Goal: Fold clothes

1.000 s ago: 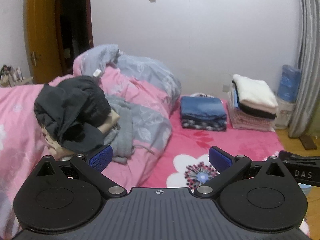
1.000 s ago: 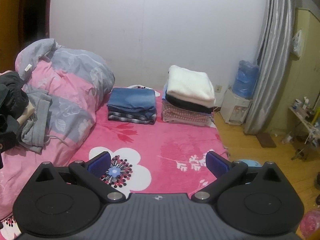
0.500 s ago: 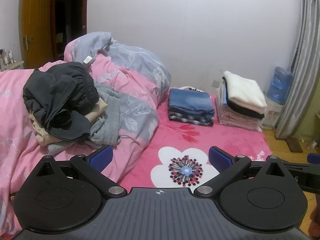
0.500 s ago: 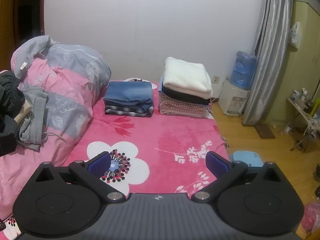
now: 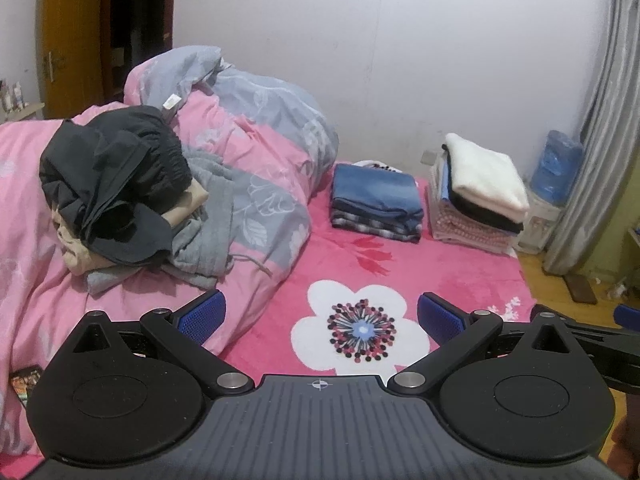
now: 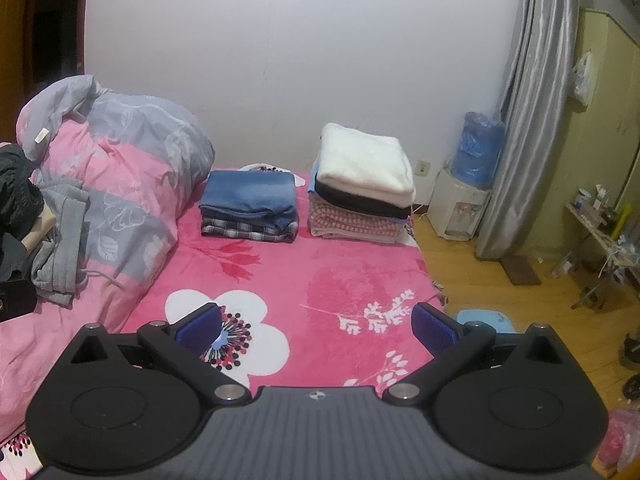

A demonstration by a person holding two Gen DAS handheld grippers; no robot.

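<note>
Both grippers nearer (unfolded heap leftward)

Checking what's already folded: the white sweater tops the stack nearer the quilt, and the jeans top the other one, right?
Not quite. The white sweater tops the stack nearer the curtain; the jeans top the one nearer the quilt. The right wrist view shows it.
</note>
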